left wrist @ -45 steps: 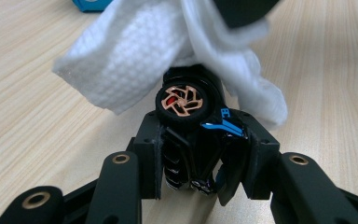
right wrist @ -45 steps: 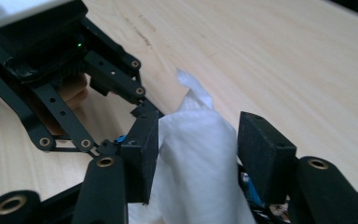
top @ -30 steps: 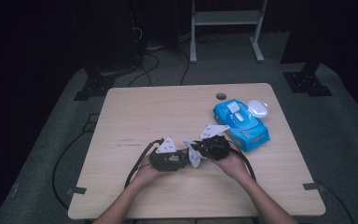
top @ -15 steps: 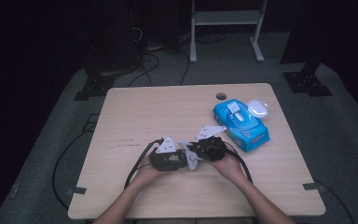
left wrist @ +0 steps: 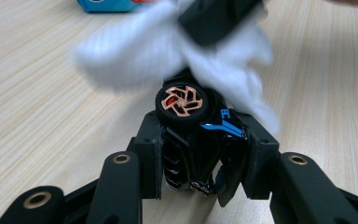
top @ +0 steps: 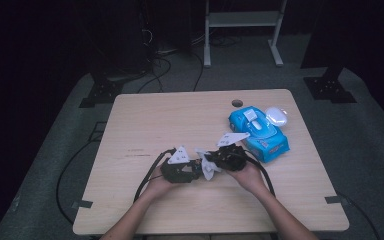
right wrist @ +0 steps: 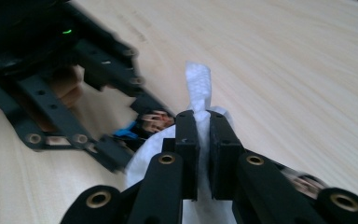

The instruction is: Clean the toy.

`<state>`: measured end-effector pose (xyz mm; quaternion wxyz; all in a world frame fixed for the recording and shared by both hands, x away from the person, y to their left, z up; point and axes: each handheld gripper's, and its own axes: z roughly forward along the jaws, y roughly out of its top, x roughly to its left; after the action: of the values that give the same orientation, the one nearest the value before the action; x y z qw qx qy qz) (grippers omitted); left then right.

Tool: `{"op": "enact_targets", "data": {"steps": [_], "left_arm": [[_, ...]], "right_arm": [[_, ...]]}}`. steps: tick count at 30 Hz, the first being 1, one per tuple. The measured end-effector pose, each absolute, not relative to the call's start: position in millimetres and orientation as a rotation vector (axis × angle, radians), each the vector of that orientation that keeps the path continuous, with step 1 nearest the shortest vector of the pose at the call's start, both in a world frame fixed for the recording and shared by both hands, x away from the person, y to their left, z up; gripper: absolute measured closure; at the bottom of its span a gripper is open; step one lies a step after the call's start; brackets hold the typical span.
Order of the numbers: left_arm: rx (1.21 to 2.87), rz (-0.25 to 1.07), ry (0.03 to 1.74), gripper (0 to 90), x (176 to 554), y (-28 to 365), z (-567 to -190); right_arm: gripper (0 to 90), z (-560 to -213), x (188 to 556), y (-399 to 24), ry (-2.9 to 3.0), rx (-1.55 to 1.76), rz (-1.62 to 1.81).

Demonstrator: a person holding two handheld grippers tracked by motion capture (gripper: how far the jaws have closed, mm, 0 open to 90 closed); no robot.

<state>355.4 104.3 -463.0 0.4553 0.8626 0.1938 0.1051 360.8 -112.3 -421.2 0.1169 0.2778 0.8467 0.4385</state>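
My left gripper (left wrist: pixel 200 140) is shut on a small black toy car (left wrist: pixel 191 154) with a copper-spoked wheel (left wrist: pixel 182 100) and blue trim. The car stands on end between the jaws. My right gripper (right wrist: pixel 204 121) is shut on a white wipe (right wrist: pixel 199 84), and the wipe (left wrist: pixel 135 51) rests against the car's upper end. In the high view the left gripper (top: pixel 196 169) and right gripper (top: pixel 211 162) meet tip to tip near the table's front middle, with the wipe (top: pixel 206 170) between them. The toy car (right wrist: pixel 151 122) is also blurred beside the wipe in the right gripper view.
A blue pack of wipes (top: pixel 258 133) lies just right of and behind the right gripper, with a white rounded object (top: pixel 276 116) behind it. A cable hole (top: pixel 237 103) sits near the table's (top: pixel 145 125) far edge. Black cables trail from both grippers.
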Motion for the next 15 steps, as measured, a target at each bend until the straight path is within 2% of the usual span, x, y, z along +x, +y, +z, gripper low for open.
{"op": "enact_targets", "data": {"steps": [4,11,15], "left_arm": [[2.120,0.258,0.477,57.9,356,106,-463],[2.127,0.258,0.467,57.9,356,107,-463],[2.124,0.262,0.464,57.9,356,107,-464]], "right_arm": [[83.6,-417,363,-113,2.452,0.802,1.199],[83.7,-415,382,-170,2.341,1.073,1.218],[83.7,-412,382,-180,2.336,1.086,1.256]]}}
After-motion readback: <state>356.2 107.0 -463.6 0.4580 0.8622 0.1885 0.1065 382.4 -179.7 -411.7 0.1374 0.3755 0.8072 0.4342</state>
